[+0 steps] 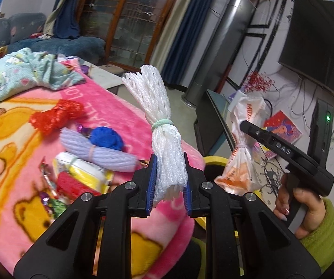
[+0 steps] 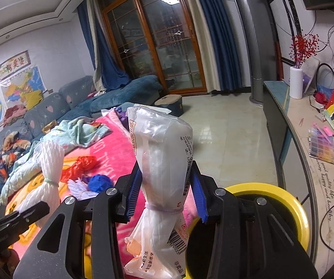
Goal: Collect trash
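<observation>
Pink blanket (image 1: 125,107) carries red netting (image 1: 55,116), perhaps wrappers.

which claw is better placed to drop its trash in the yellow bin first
Right. The right claw holds its plastic bag bundle beside the yellow bin; the left claw, with the white foam net, probably sits farther off over the pink blanket.

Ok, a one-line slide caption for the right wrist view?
Right gripper clamps a tied plastic bag beside the yellow bin, pink blanket behind.
</observation>
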{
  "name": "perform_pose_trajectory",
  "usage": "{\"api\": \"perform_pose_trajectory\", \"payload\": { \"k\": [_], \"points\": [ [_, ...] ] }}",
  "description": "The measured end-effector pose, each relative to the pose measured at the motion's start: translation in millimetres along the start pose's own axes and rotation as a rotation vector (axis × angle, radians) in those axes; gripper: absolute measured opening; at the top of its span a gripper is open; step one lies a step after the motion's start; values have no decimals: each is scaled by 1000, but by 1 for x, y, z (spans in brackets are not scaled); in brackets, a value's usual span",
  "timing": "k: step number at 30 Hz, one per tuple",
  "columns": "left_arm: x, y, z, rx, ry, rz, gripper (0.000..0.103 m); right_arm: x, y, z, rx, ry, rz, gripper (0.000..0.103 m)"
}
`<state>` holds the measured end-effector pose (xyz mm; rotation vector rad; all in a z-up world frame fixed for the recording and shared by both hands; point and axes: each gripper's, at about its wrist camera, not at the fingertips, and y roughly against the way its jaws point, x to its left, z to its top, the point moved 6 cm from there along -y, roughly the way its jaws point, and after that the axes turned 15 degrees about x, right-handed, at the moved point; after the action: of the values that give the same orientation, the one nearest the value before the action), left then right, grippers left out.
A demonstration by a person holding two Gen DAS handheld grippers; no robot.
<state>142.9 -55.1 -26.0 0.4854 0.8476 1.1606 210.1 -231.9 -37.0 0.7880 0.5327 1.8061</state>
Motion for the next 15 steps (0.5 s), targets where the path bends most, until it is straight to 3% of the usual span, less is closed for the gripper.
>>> {"api": "perform_pose_trajectory", "payload": {
  "k": [15],
  "points": [
    [-63, -48, -18, 99, -135, -70, 14, -69, 6, -7, -7, -100, -94, 39]
  ]
}}
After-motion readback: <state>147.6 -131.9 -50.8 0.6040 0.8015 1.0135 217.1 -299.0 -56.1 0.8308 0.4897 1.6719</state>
